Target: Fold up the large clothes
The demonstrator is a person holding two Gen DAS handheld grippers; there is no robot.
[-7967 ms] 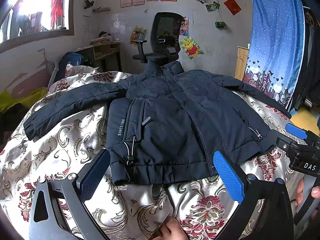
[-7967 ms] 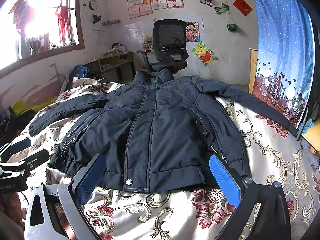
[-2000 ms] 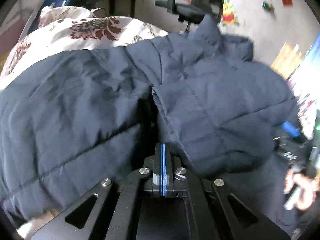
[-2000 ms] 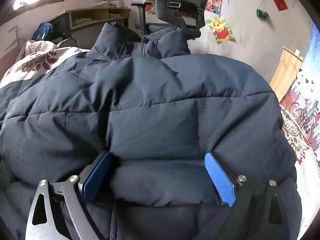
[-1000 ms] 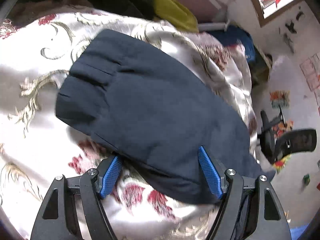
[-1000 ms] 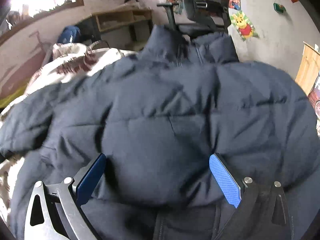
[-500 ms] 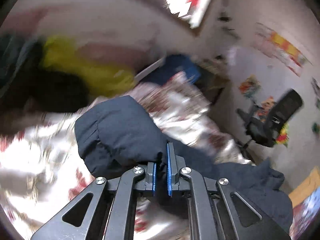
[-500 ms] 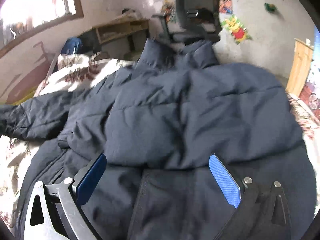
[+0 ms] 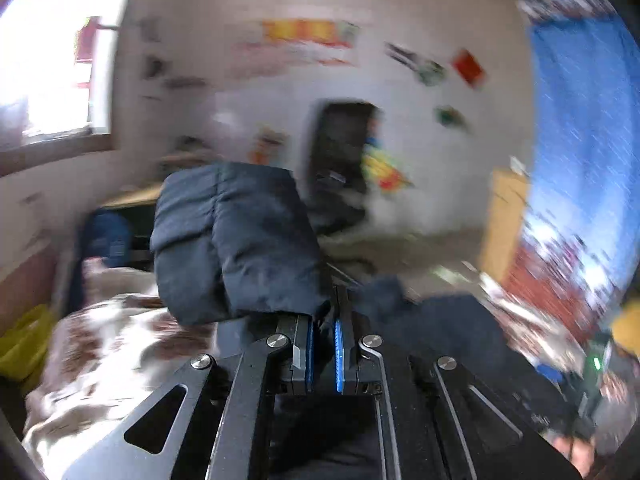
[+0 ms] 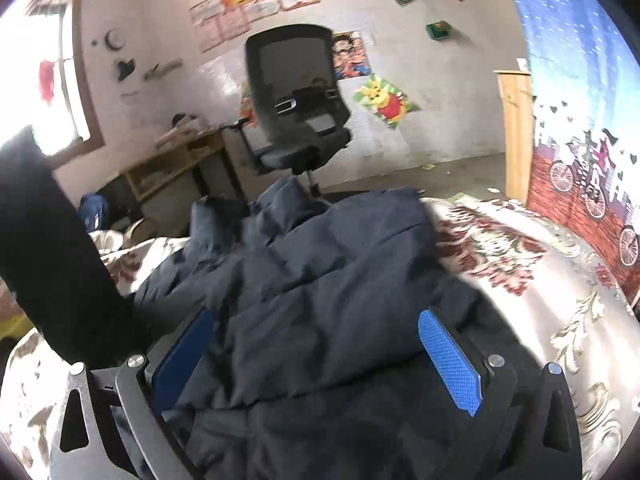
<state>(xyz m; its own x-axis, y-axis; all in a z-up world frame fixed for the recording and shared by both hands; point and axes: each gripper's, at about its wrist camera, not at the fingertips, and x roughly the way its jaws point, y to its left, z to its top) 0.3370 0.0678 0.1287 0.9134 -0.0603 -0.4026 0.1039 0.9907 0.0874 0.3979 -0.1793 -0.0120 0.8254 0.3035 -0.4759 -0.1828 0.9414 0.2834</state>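
The dark navy puffer jacket (image 10: 320,280) lies partly folded on the floral bedspread (image 10: 540,280). My left gripper (image 9: 323,320) is shut on the jacket's sleeve (image 9: 232,240), and the cuff end stands up above the jaws, lifted off the bed. This view is heavily blurred. In the right wrist view the raised sleeve (image 10: 52,240) shows as a dark band at the left edge. My right gripper (image 10: 316,360) is open low over the jacket's near part, with padded fabric bulging between its blue pads (image 10: 448,364) but not pinched.
A black office chair (image 10: 296,112) and a wooden desk (image 10: 172,160) stand beyond the bed's far edge. A blue curtain (image 10: 580,100) and a wooden cabinet (image 10: 516,128) are at the right. A blue backpack (image 10: 92,208) sits by the far left corner.
My left gripper closed on the sleeve end, then rose and rolled, carrying the cuff up off the bedspread. The right gripper drew back, so more of the jacket and bed shows.
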